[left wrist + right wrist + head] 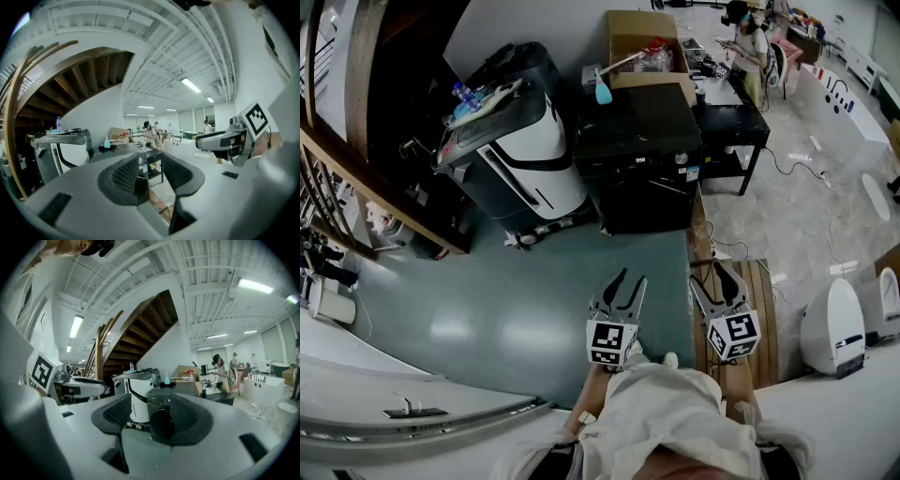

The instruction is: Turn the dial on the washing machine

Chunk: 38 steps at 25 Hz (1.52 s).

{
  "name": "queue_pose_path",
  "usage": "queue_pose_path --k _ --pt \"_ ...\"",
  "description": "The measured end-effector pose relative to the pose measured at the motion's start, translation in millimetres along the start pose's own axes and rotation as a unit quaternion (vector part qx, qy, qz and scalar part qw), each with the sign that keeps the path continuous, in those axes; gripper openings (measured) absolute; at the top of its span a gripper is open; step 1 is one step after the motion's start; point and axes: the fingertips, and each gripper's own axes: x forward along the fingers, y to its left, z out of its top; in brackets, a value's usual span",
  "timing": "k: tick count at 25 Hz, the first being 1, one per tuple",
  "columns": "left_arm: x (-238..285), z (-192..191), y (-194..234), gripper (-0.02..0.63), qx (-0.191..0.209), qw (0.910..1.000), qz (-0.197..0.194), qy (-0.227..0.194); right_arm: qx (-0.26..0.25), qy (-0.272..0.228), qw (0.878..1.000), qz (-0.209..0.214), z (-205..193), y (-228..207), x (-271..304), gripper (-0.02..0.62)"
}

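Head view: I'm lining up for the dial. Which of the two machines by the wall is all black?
The boxy washing machine on the right; its neighbour has white panels.

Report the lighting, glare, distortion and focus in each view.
Head view: strong fisheye bend, even overhead light, pale sheen on the floor, washing machine nearly black with little detail. Left gripper view: black round vignette, ceiling lamp blown out, own jaws soft. Right gripper view: same vignette, strip light glaring, stair underside shadowed, jaws blurred up close.
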Motion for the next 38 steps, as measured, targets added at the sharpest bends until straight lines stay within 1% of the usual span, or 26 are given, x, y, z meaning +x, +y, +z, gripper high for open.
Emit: queue_pose_path --k 2,4,9,15,22,29,38 --pt "4.4 1.2 -5.9 0.169 0.007 1.0000 0.003 0.000 0.011 -0.010 1.000 0.001 1.5 -6.1 -4.0 0.252" --pt "9.2 3.2 -10.4 0.169 0.011 0.9999 0.009 0.000 0.019 -0.014 1.000 0.003 1.9 -12.4 -6.5 0.273" --pt "19.7 7.0 -15.5 0.169 0.012 0.9998 0.017 0.004 0.017 -0.001 1.000 0.013 -3.8 -21.2 -3.1 0.273" --pt "41.7 7.3 -8.7 0.169 0.017 0.9996 0.020 0.010 0.019 0.005 1.000 0.018 -2.1 -35.0 15.8 0.272" --pt "63.5 5.2 10.0 0.169 0.012 0.9998 0.016 0.006 0.012 0.011 1.000 0.014 1.3 -46.0 45.8 0.268" --pt "94.1 4.2 34.4 0.169 0.011 0.9999 0.000 0.005 0.010 0.026 1.000 0.004 0.8 -53.0 83.8 0.253" --pt "132.9 3.0 76.8 0.169 0.009 0.9997 -0.022 0.008 0.020 0.039 0.999 -0.018 1.7 -60.8 131.4 0.245"
